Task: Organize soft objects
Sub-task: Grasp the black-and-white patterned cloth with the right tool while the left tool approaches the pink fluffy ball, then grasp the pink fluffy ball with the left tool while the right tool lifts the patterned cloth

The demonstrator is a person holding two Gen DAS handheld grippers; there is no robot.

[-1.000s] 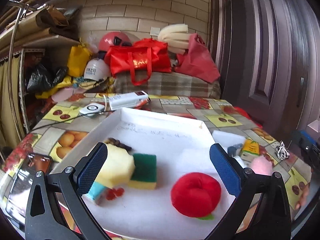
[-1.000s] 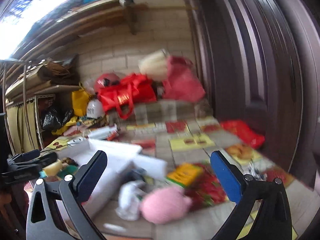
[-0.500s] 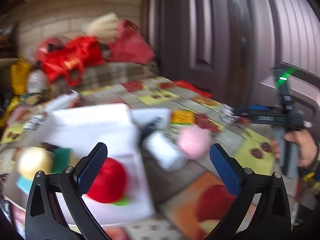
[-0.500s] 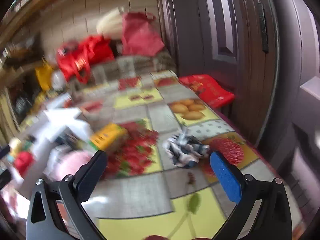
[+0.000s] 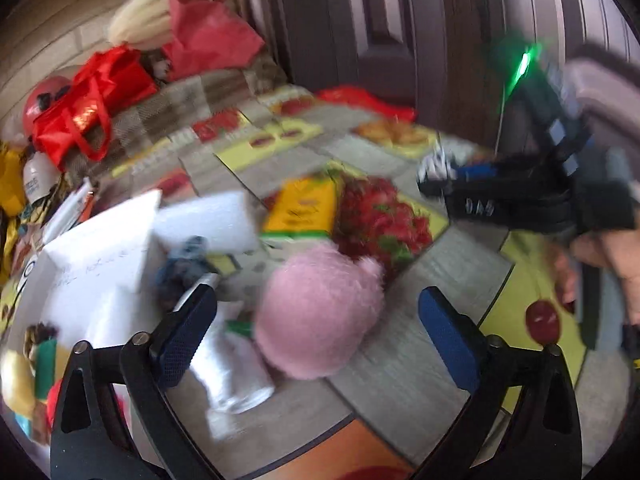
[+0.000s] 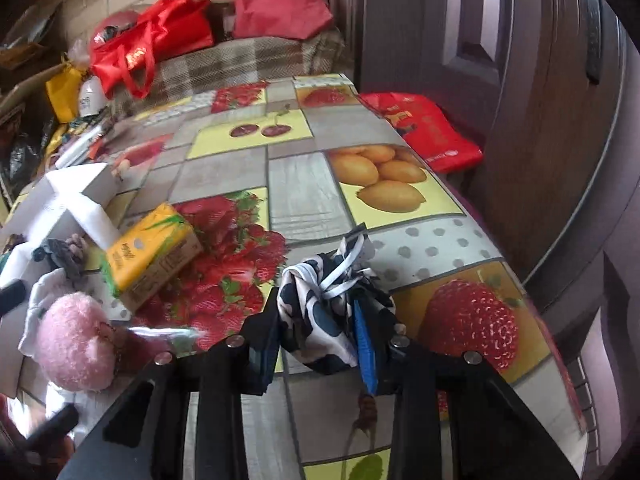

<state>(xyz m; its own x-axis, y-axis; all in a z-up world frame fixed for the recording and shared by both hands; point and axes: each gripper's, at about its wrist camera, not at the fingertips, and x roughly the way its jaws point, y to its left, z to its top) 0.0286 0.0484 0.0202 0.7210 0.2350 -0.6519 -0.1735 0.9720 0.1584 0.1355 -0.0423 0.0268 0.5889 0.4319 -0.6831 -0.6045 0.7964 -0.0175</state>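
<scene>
My left gripper [image 5: 316, 322] is open, its fingers on either side of a fluffy pink ball [image 5: 318, 312] on the fruit-print tablecloth; whether they touch it I cannot tell. The pink ball also shows in the right wrist view [image 6: 74, 344]. My right gripper [image 6: 316, 342] is shut on a black-and-white spotted cloth [image 6: 324, 308] near the table's right edge. It also shows in the left wrist view [image 5: 440, 176]. A white tray [image 5: 104, 248] at the left holds a yellow toy [image 5: 16, 380] and a red soft thing, mostly hidden.
A yellow tissue pack [image 6: 148, 252], a white cloth [image 5: 228, 364], a dark small object [image 5: 182, 268] and a white foam block [image 5: 208, 220] lie between the tray and the ball. Red bags [image 6: 156, 40] sit at the table's far end. A dark door [image 6: 500, 80] stands right.
The left gripper has swung right from over the tray to around the pink ball. The right gripper has moved right and closed on the spotted cloth.
</scene>
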